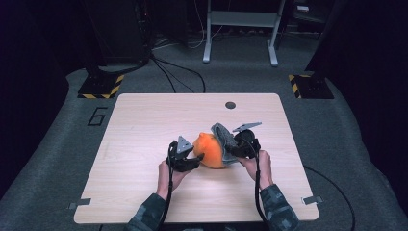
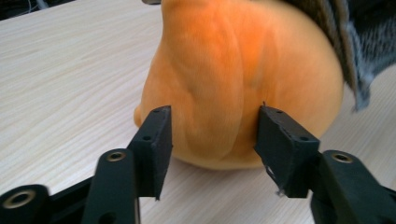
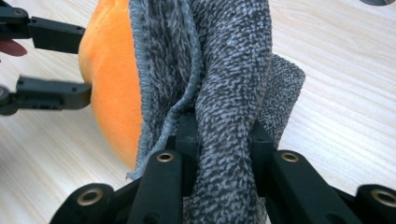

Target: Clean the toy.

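Note:
A soft orange plush ball lies on the wooden table, partly wrapped by a grey knitted cloth on its right side. My right gripper is shut on a fold of the grey cloth, which rises between its jaws beside the orange ball. My left gripper stands open against the ball's left side, its jaws apart on either flank and not squeezing it. From the right gripper view the left gripper shows with its tips at the ball's edge.
A dark round hole sits near the table's far edge. Metal clips mark the front corners. Beyond the table stand striped stand bases, cables and a grey frame on the floor.

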Demonstrator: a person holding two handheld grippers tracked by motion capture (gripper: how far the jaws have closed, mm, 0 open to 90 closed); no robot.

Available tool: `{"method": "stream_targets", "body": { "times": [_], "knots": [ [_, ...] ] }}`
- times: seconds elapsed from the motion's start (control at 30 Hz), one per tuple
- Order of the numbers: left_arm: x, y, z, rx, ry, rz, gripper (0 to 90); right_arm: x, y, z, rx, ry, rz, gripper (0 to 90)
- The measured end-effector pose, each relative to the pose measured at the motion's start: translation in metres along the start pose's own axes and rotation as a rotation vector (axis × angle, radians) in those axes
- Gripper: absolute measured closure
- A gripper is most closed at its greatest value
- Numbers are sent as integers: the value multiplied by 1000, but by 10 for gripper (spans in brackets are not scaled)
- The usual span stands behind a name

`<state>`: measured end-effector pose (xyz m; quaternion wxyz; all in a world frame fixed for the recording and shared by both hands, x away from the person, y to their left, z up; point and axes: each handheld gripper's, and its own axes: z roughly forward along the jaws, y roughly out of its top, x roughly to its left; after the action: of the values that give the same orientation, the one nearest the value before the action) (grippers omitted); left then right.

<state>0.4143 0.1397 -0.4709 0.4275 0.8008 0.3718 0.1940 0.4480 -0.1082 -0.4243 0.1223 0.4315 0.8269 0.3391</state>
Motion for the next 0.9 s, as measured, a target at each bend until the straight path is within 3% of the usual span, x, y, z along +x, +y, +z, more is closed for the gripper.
{"method": "stream_targets", "body": {
  "times": [0.2, 0.37, 0.43, 0.57, 0.63, 0.67, 0.7, 0.73, 0.87, 0.9],
  "knots": [
    [-3, 1, 5, 25, 15, 59, 393, -3, 3, 2, 2, 0, -6, 732],
    [-11, 5, 10, 54, 26, 124, 512, -3, 4, 3, -1, -4, -5, 732],
    [-15, 5, 13, 59, 37, 146, 658, -3, 5, 3, -3, -6, -4, 732],
    [-14, 5, 14, 40, 38, 107, 803, -3, 5, 2, -5, -8, -4, 731],
    [-12, 5, 13, 32, 29, 72, 820, -4, 5, -1, -11, -4, -5, 730],
    [-10, 5, 11, 21, 21, 34, 823, -3, 6, -2, -16, -10, -2, 730],
    [-10, 5, 11, 21, 21, 34, 826, -3, 6, -2, -16, -10, -2, 730],
    [-9, 6, 9, 16, 6, -6, 827, -1, 8, -6, -23, -8, -9, 729],
    [-10, 9, 5, 21, -8, -25, 829, 4, 11, -12, -40, 1, -30, 729],
    [-13, 12, 3, 18, -21, -51, 829, 10, 15, -15, -51, 5, -46, 729]
  ]
}}
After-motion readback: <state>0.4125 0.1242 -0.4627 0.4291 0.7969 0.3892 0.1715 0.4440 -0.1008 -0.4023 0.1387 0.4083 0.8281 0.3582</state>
